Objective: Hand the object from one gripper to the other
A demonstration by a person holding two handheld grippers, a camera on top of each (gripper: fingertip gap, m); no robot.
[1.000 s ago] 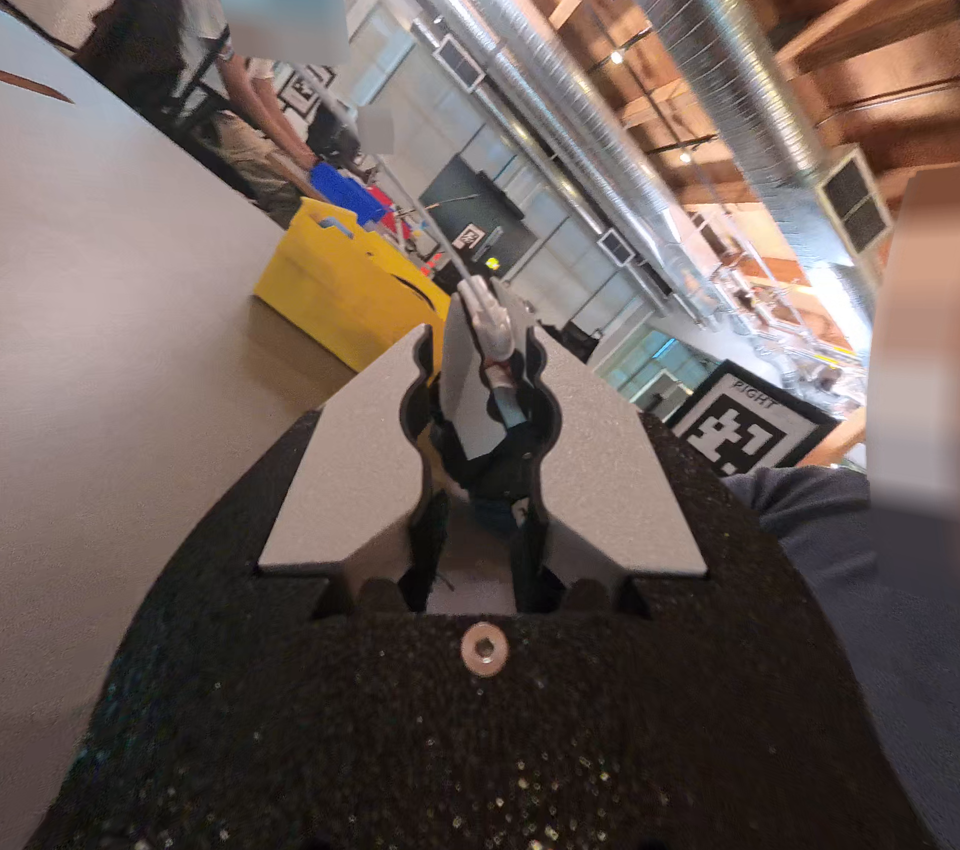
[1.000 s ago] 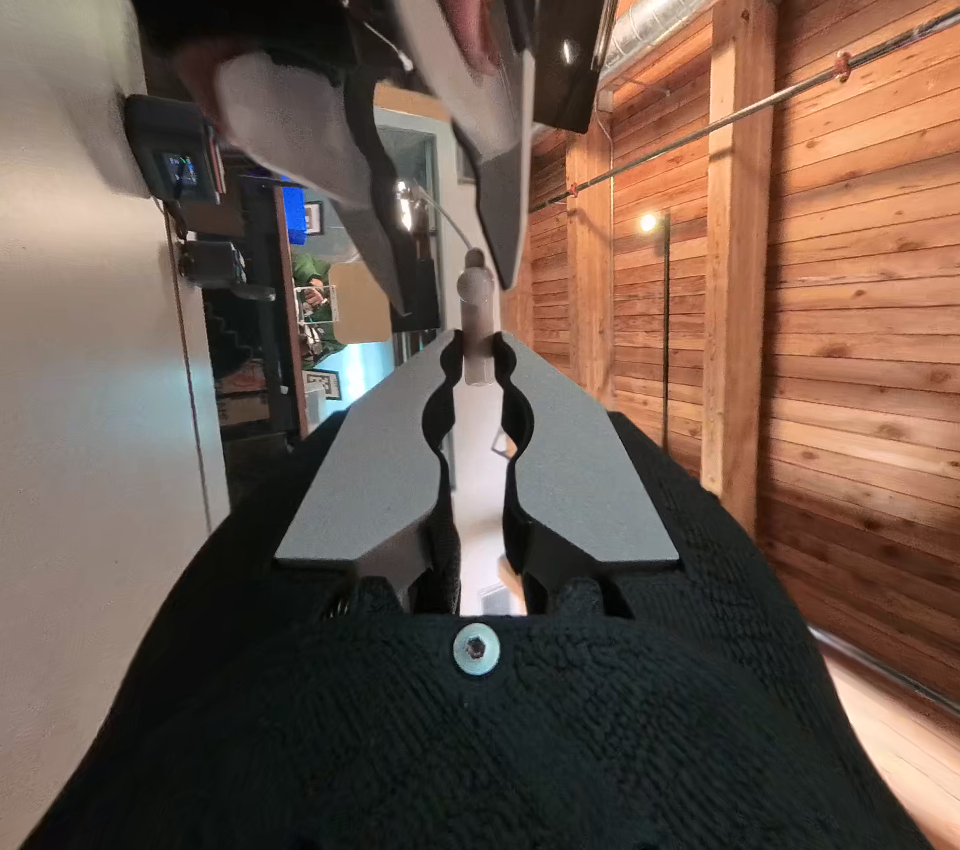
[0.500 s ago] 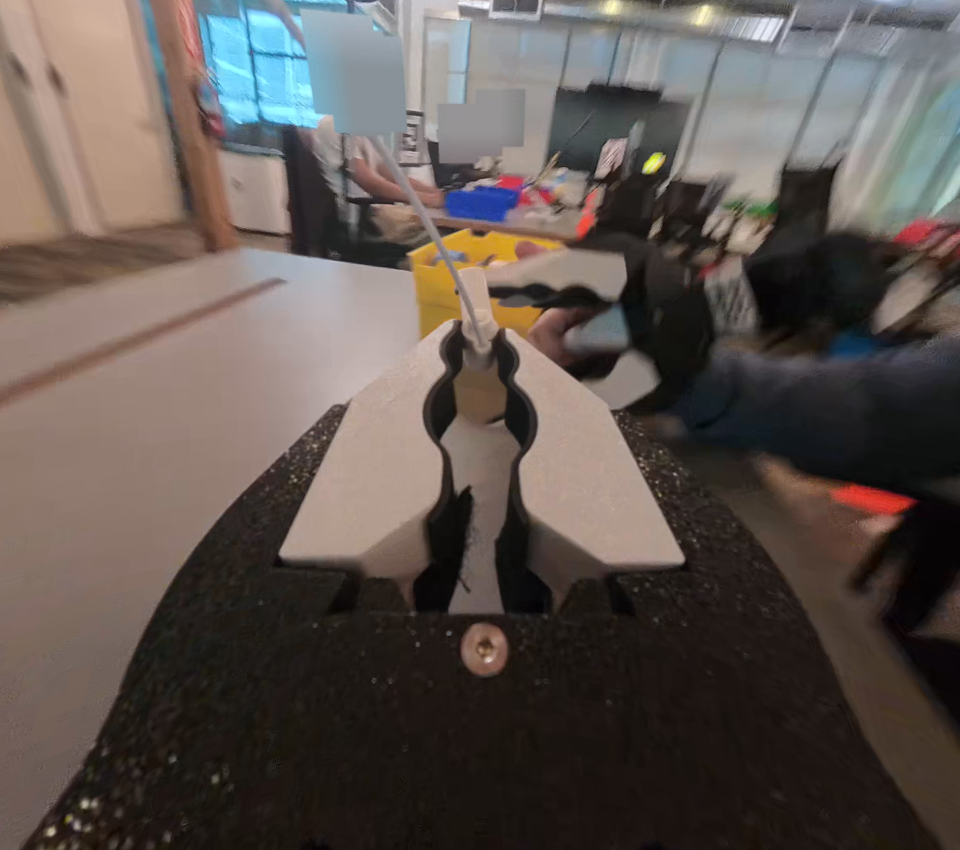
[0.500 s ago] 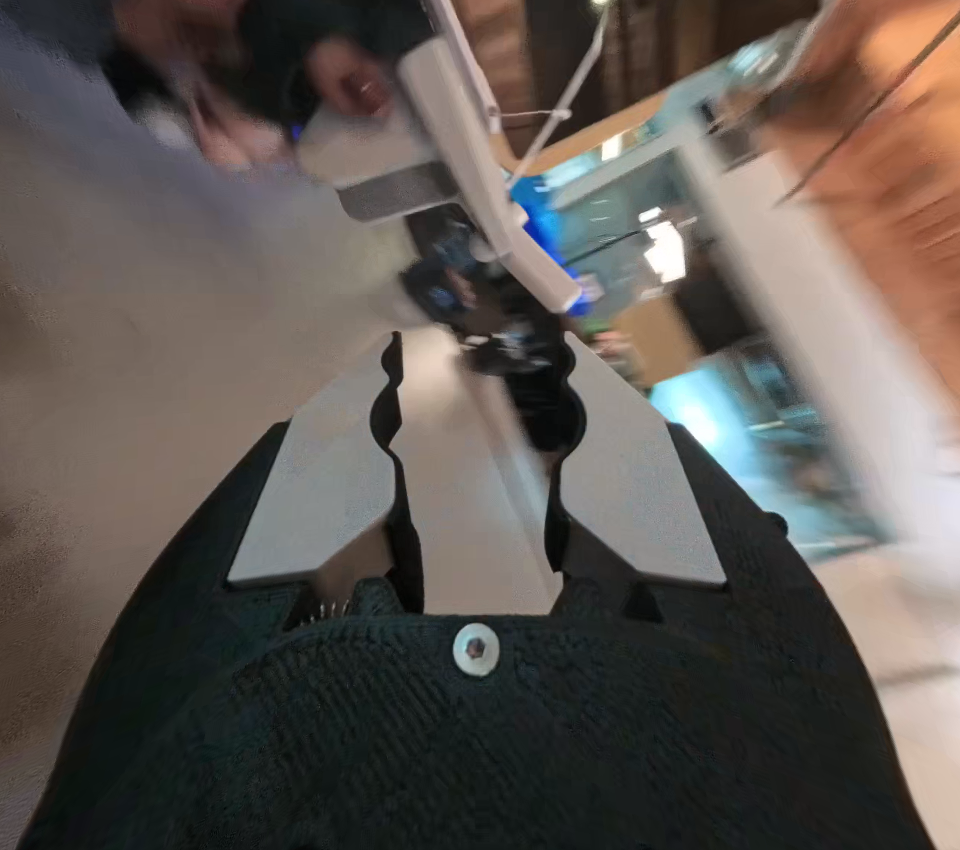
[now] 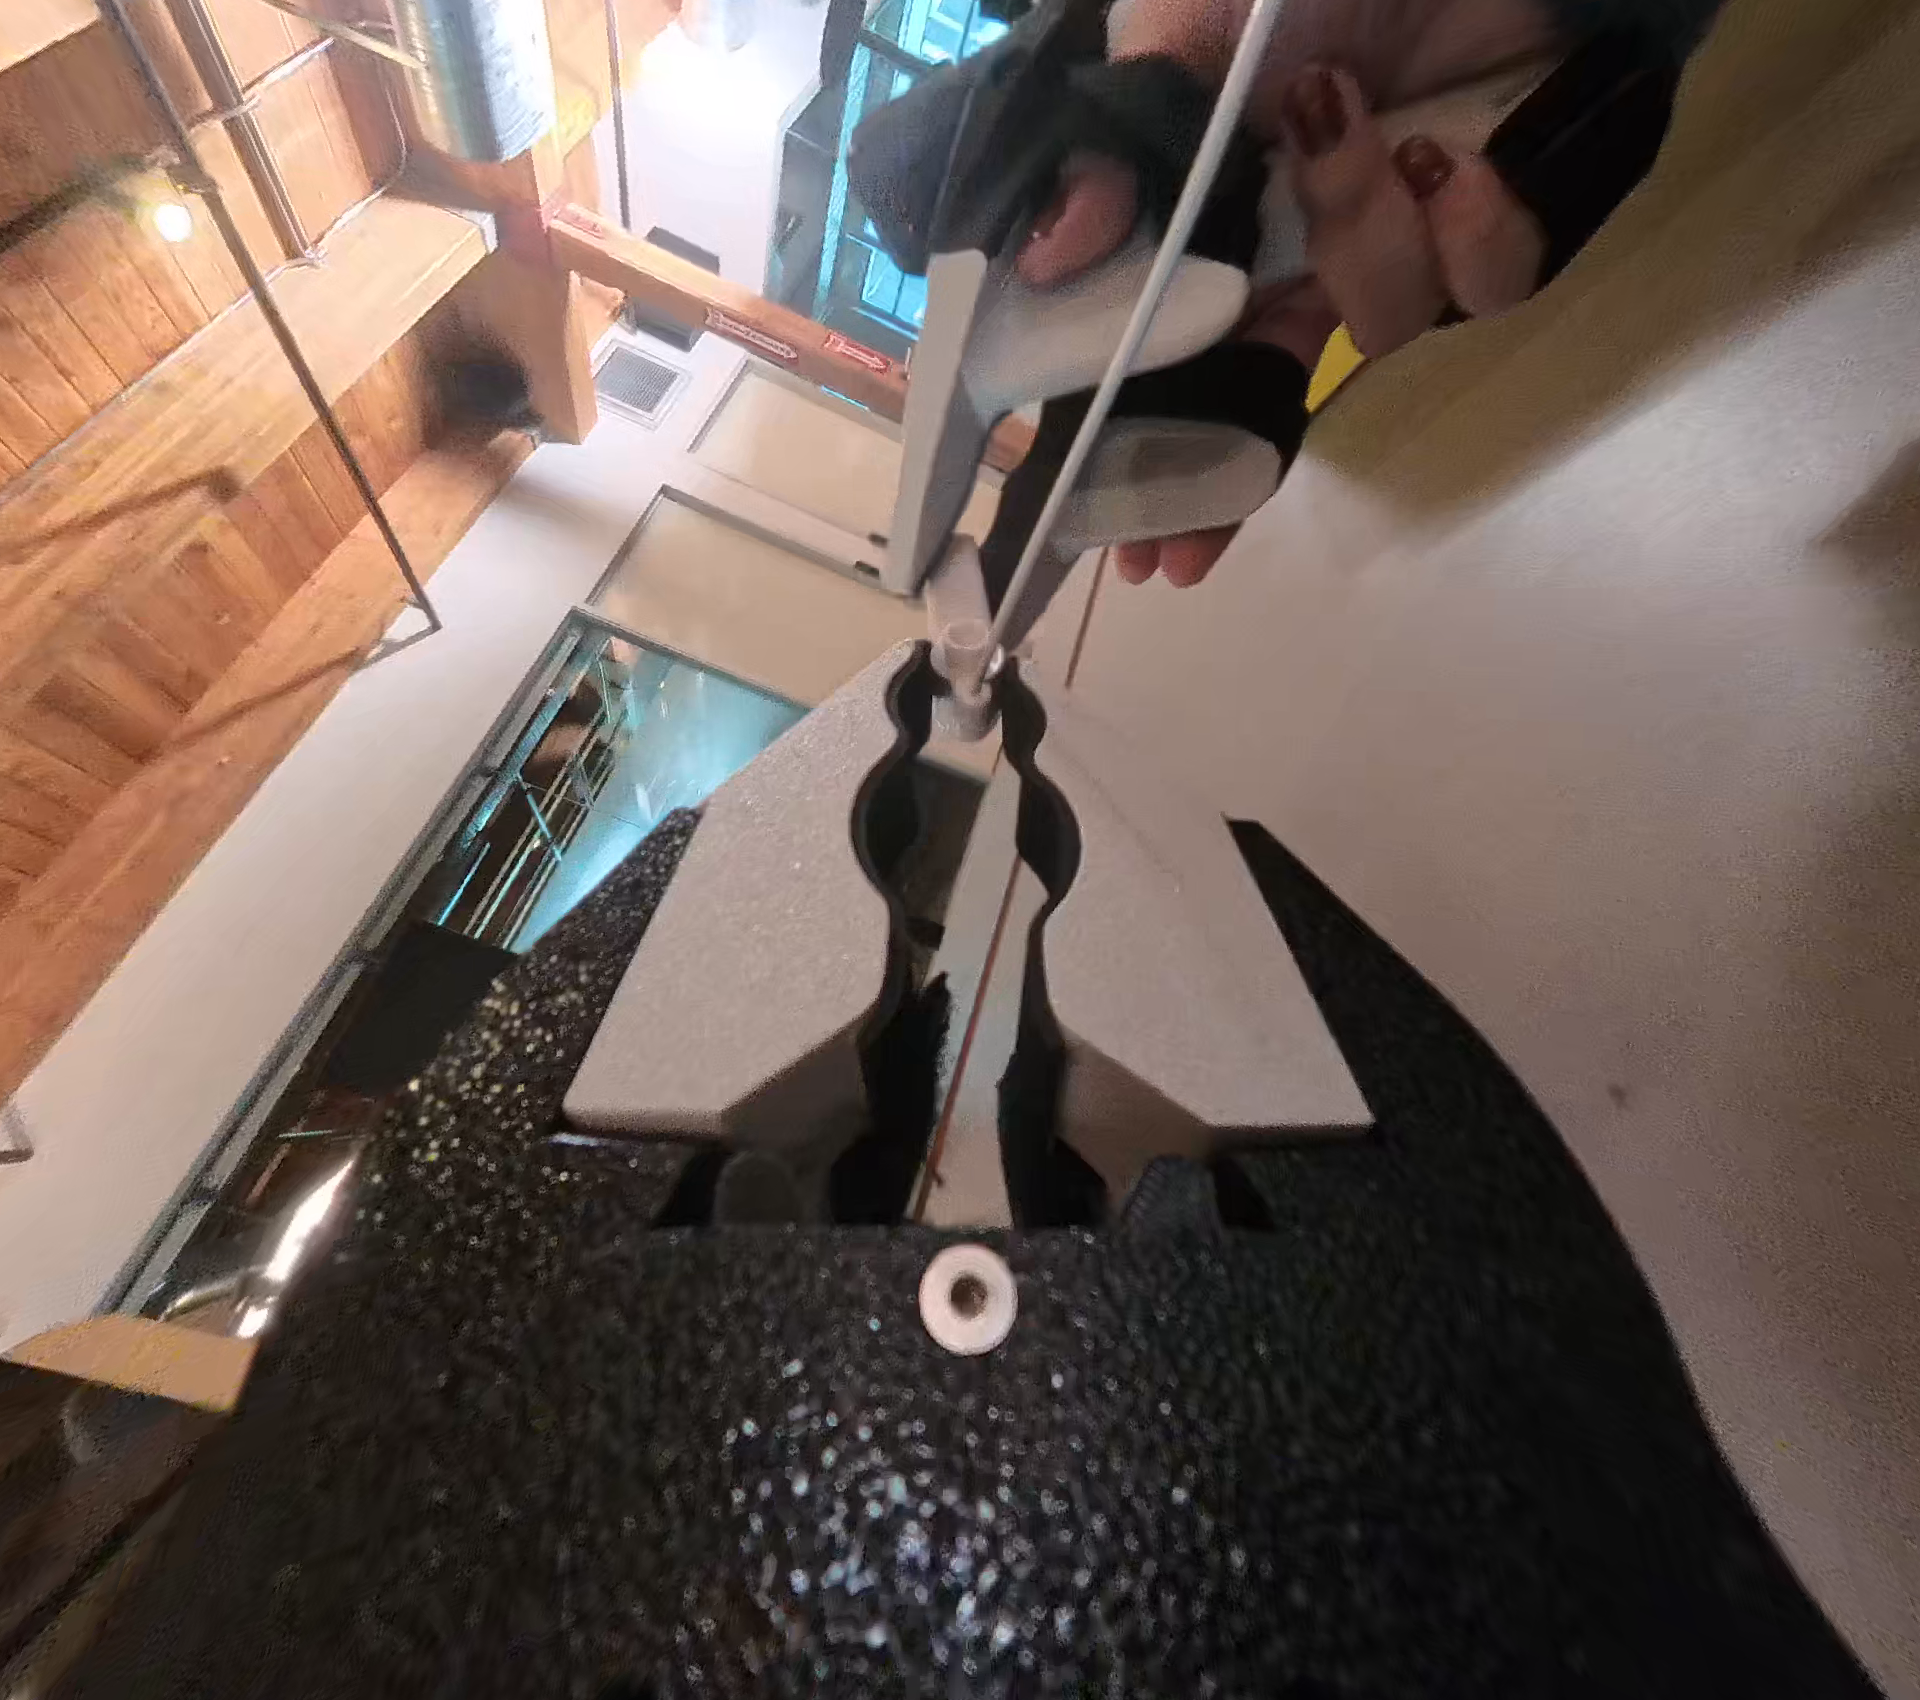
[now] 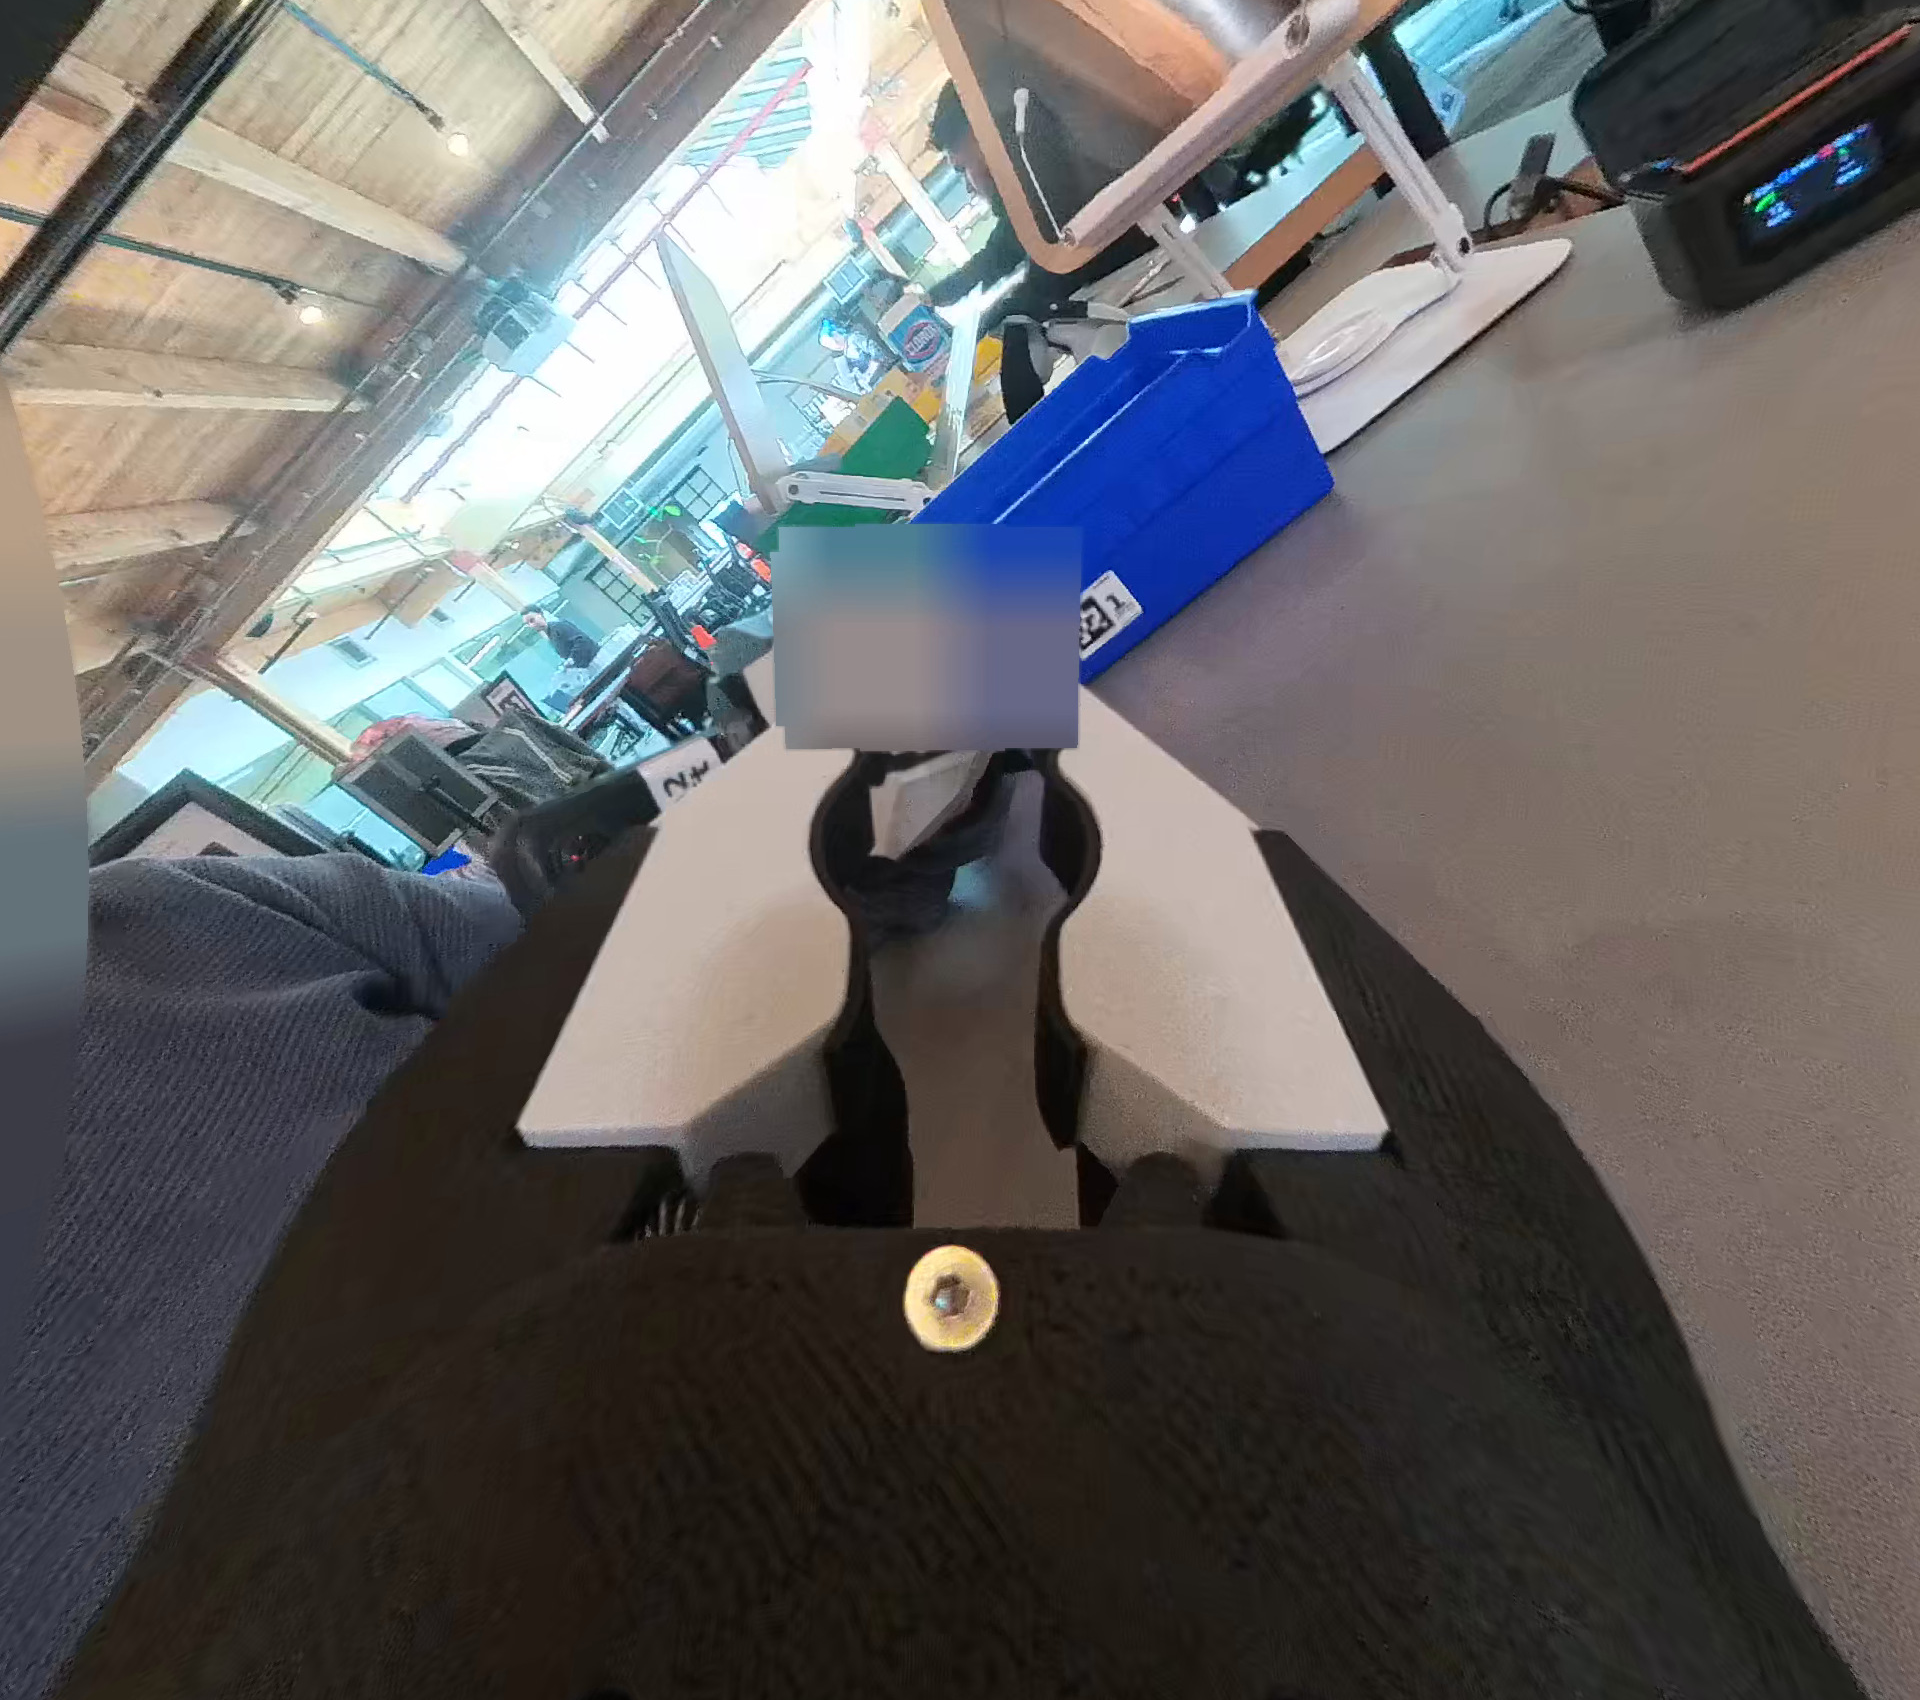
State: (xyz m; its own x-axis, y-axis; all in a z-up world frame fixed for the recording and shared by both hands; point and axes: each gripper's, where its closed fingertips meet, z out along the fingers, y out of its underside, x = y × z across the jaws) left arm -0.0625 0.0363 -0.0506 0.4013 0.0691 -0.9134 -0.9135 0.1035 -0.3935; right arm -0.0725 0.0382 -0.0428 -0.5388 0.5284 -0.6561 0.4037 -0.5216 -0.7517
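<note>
Above the grey table (image 5: 1558, 767), my left gripper (image 5: 961, 694) clenches the white plug end of a thin white cable (image 5: 1143, 279), pinched right at the fingertips; the cord runs up and away past my other hand (image 5: 1382, 196), which carries the right gripper (image 5: 997, 507). In the left wrist view that right gripper hangs just beyond the plug, one grey finger (image 5: 935, 424) close beside it, but I cannot make out any hold on the cable there. In its own view the right gripper (image 6: 951, 777) shows a gap between its fingers and nothing gripped, though a mosaic patch covers the tips. A blue bin (image 6: 1143, 455) sits farther back on the table. I judge the handover to be at the approach stage, the cable with the left. Next I would need to line the right fingers around the plug or cord, squeeze, then release the left.
</note>
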